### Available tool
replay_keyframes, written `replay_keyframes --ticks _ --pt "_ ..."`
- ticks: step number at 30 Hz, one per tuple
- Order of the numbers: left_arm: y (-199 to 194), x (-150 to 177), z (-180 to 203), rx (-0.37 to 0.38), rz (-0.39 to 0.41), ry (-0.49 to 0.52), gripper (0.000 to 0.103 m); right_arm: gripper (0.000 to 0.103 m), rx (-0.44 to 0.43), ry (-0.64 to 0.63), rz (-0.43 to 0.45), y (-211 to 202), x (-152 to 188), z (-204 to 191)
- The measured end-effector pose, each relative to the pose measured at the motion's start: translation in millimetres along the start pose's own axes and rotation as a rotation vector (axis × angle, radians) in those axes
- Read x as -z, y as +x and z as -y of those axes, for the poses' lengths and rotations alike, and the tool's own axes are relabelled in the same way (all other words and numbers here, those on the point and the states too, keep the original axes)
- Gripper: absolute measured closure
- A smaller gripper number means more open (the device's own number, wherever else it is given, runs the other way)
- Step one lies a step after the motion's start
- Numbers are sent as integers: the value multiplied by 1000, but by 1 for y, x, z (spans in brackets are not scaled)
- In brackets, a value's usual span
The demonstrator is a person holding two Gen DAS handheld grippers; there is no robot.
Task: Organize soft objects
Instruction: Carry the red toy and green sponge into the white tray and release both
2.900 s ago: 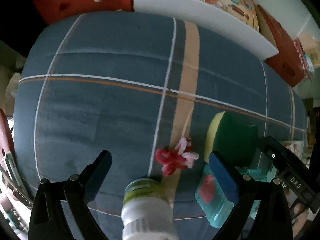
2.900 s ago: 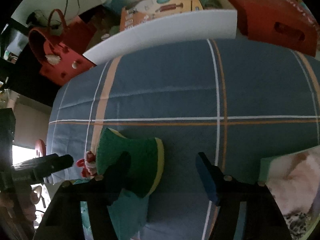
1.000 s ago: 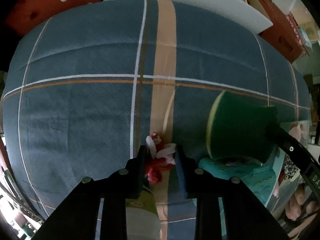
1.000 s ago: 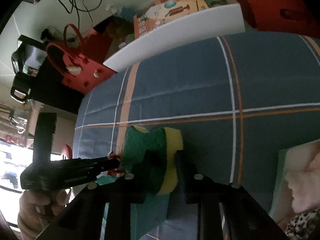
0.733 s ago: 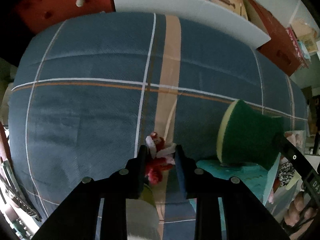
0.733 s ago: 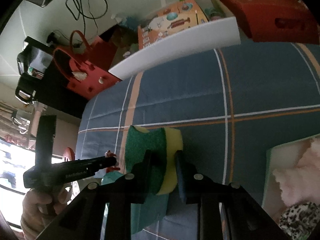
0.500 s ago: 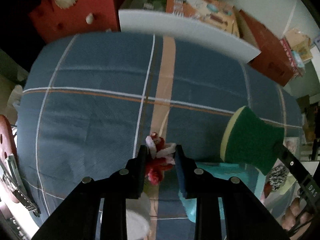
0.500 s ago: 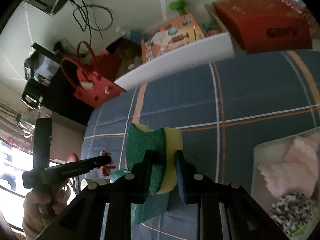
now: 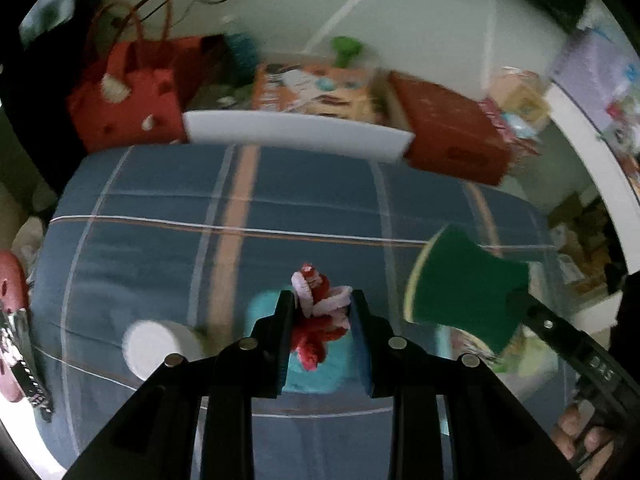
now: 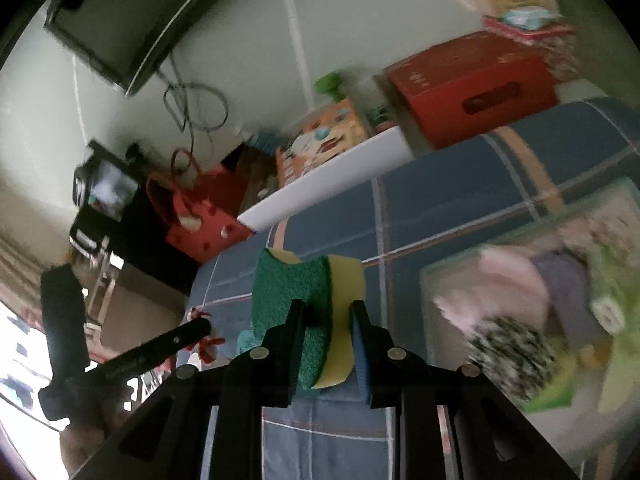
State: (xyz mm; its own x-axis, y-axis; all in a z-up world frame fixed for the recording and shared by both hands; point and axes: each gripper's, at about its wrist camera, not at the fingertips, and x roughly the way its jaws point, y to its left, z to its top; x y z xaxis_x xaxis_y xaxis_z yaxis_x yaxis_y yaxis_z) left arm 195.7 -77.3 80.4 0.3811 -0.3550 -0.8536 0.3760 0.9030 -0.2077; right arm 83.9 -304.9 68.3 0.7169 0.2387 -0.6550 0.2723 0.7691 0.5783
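Note:
My left gripper (image 9: pixel 320 300) is shut on a red and pink fuzzy pipe-cleaner toy (image 9: pixel 318 312), held in the air above the blue plaid bedcover (image 9: pixel 280 208). My right gripper (image 10: pixel 326 312) is shut on a green and yellow sponge (image 10: pixel 304 300), also lifted. The left wrist view shows that sponge (image 9: pixel 460 288) at the right, with the right gripper's black finger behind it. In the right wrist view the left gripper (image 10: pixel 202 330) reaches in from the left with the red toy (image 10: pixel 208 344) at its tip. A pale green bin (image 10: pixel 532 312) with several soft items lies at the right.
A teal case (image 9: pixel 316 368) and a white-capped bottle (image 9: pixel 156 346) lie on the bedcover below the left gripper. Beyond the bed's far edge are a white board (image 9: pixel 296 132), a red bag (image 9: pixel 128 104), a colourful box (image 9: pixel 316 88) and a red box (image 9: pixel 452 140).
Both grippers have risen off the bedcover with their objects and tilted up, so more of the wall and far clutter shows. The green bin has come further into the right wrist view.

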Motion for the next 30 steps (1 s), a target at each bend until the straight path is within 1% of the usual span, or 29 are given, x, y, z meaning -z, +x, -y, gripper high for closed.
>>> replay_keyframes --ticks 1,7,10,15,20,24,30 --pt "-1 7 12 24 4 14 74 79 5 18 16 -9 4 8" --pt "3 36 70 98 11 79 74 79 28 118 86 -52 15 53" --pt "8 50 95 123 14 108 74 79 45 162 118 -71 22 73" --pt "22 72 123 183 -13 138 74 79 96 236 157 -95 34 110" --pt "40 89 152 210 -54 185 74 79 124 317 178 -105 37 148" --pt "54 100 172 219 -75 236 74 79 142 349 160 -100 38 164" --pt "74 111 178 227 -121 249 73 79 248 328 123 -94 39 170"
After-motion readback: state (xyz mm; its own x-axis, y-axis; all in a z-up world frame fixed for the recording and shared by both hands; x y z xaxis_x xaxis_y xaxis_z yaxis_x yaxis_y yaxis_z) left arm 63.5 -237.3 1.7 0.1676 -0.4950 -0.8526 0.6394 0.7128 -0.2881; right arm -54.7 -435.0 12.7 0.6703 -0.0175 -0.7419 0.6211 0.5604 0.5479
